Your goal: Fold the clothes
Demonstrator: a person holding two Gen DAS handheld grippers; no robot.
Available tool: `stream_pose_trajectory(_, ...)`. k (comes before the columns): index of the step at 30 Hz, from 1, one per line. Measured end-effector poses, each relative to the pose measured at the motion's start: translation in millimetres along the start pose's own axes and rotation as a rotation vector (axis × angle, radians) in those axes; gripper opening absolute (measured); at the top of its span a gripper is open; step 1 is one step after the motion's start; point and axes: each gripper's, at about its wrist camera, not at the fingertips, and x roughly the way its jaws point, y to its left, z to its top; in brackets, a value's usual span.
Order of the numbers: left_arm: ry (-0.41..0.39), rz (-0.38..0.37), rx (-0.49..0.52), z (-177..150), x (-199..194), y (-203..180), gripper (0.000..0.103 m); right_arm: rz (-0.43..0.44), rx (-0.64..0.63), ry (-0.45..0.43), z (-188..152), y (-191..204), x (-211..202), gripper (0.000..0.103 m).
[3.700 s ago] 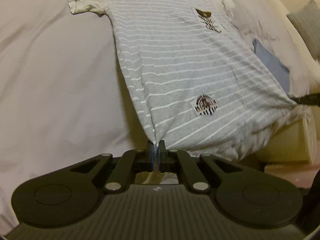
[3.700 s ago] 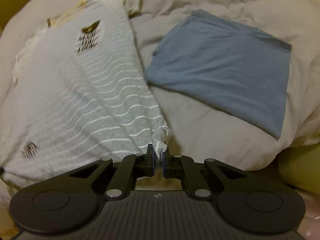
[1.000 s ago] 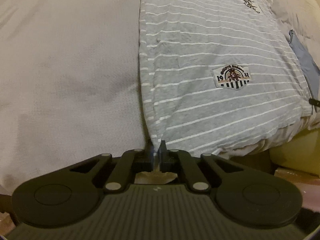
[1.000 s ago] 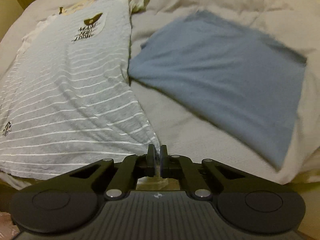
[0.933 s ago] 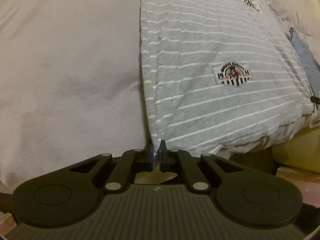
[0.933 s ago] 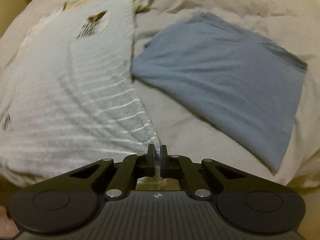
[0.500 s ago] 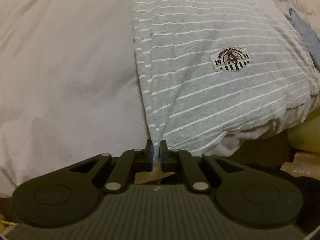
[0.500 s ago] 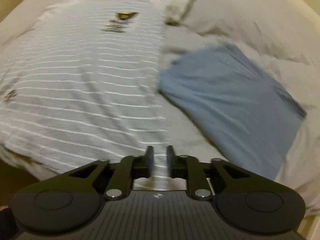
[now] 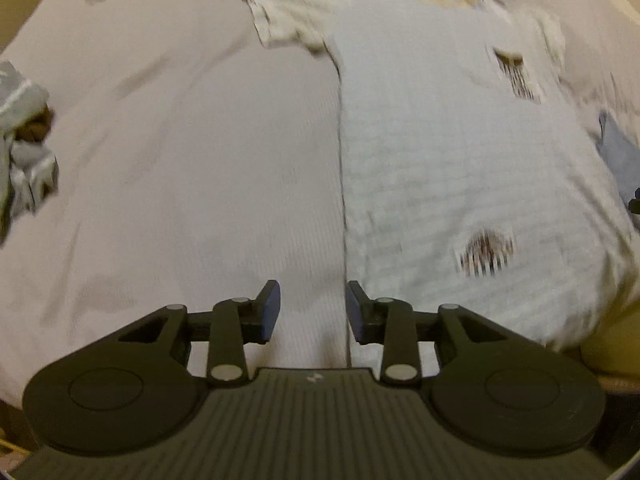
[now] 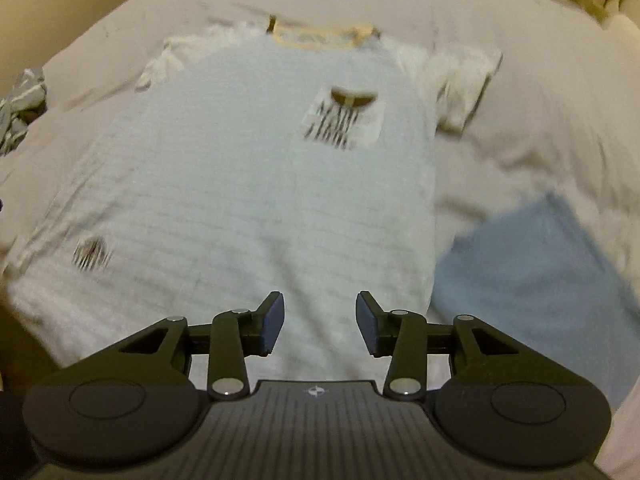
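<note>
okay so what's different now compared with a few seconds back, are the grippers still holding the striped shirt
No. Both the left gripper and the right gripper have let go of the hem corners they were pinching and now stand open, pulled back above the striped shirt. The shirt, earlier stretched taut between them, now lies flat on the bed. The folded blue garment stays beside it.

Grey white-striped shirt (image 10: 248, 184), blue folded garment (image 10: 532, 280)

Both hand-held grippers, left (image 9: 313, 309) and right (image 10: 320, 320), have released the striped shirt (image 10: 248, 184).
</note>
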Motion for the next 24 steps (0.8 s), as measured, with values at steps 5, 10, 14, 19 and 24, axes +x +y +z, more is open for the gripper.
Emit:
stream_pose_trajectory(5,-0.072,-0.025,0.059,45,9,-3,0.035,-0.078,0.083,-0.041,54,-33,10,0.044)
stream_pose_trajectory(10,-0.129,-0.066,0.199,93,35,-39,0.039,-0.147,0.158,-0.071,99,-78,21,0.045)
stream_pose_trajectory(14,-0.142,-0.109,0.294,126,53,-86,0.041,-0.158,0.182,-0.097,137,-127,38,0.045)
stream_pose_trajectory(19,-0.175,-0.124,0.372,149,67,-154,0.047,-0.133,0.169,-0.125,187,-190,77,0.045)
stream_pose_trajectory(24,-0.179,-0.128,0.340,168,86,-226,0.047,-0.079,0.112,-0.120,236,-246,136,0.045)
